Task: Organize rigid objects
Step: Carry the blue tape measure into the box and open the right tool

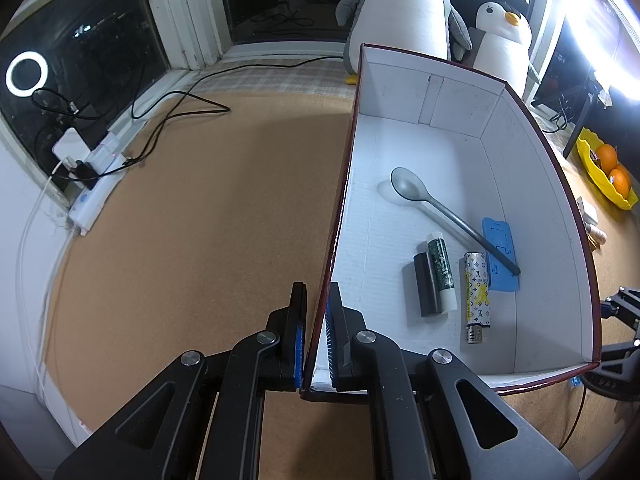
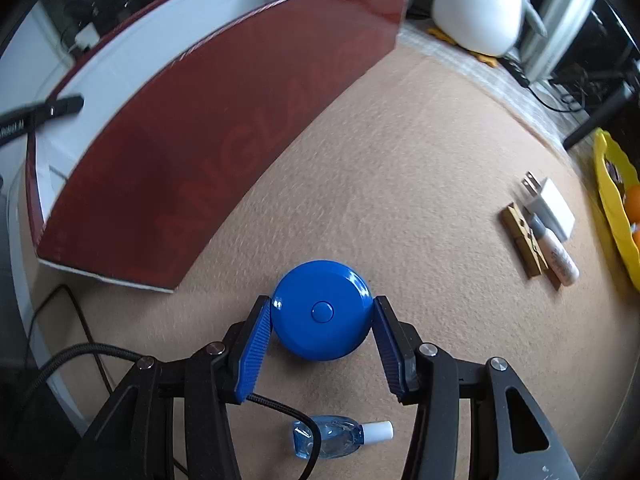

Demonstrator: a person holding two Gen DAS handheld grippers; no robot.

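Black left gripper (image 1: 316,336) pinches the box (image 1: 540,128) wall tight. Inside lie a spoon (image 1: 436,212), lighter (image 1: 476,292) and tubes (image 1: 434,278). Right gripper (image 2: 322,340) squeezes the blue disc (image 2: 322,310), off the mat (image 2: 420,160). Below lies a bottle (image 2: 340,436). A plug (image 2: 550,204) and peg (image 2: 524,240) lie well apart.

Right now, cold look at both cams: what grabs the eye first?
The round blue case held between the right gripper's jaws, over the tan table. Next, the big red box with white insides, its left wall pinched by the left gripper; a grey spoon, a lighter and tubes lie in it. Behind it stands a plush penguin.
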